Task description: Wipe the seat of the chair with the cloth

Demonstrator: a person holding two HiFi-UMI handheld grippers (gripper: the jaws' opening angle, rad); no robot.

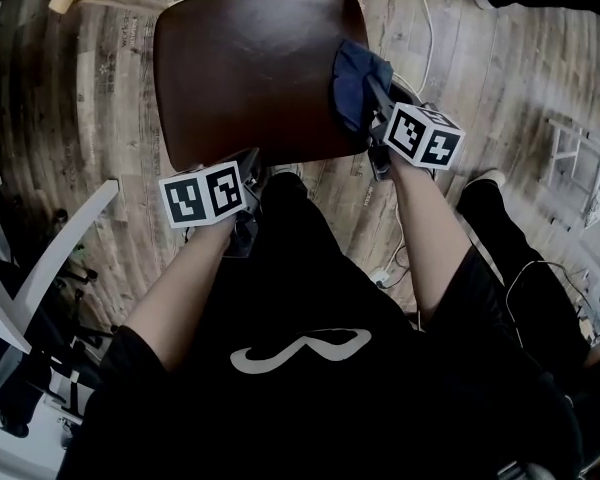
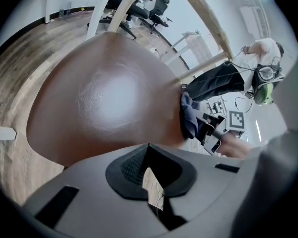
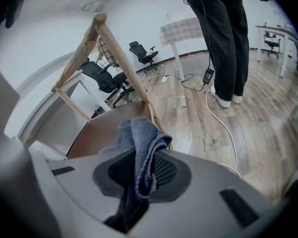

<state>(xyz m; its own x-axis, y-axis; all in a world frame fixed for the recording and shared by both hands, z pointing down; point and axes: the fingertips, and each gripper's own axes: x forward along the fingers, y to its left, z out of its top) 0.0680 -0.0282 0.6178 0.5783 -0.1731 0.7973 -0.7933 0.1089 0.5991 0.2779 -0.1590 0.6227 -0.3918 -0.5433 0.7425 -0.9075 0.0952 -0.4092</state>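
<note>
Black-and-white marker cube, lower left of centre in the head view, belongs to the left gripper. In its own view the jaw tips meet. Only a sliver of floor shows behind them, and nothing is held. It hovers at the near edge of the seat, by the lower left corner. Whether it touches that edge, I cannot tell.

Centre: the seat is brown, glossy and leather-like, filling the upper middle of the head view. A pale wood frame rises behind it in the right gripper view.

Right of centre: the cloth is dark blue and bunched, lying on the seat's right edge. Its long axis runs top to bottom of the frame, along that edge. The right gripper is clamped on it, with a fold standing up between the jaws in its own view.

Judgement: the bare seat lies left and upper left of the cloth, so the wiping stroke should run leftward across the frame. Only the right hand is placed for it. The left looks fit to steady the chair at most.

Writing: none readable. The cubes carry square patterns only. The black shirt, bottom centre, bears a white loop mark with no letters.
</note>
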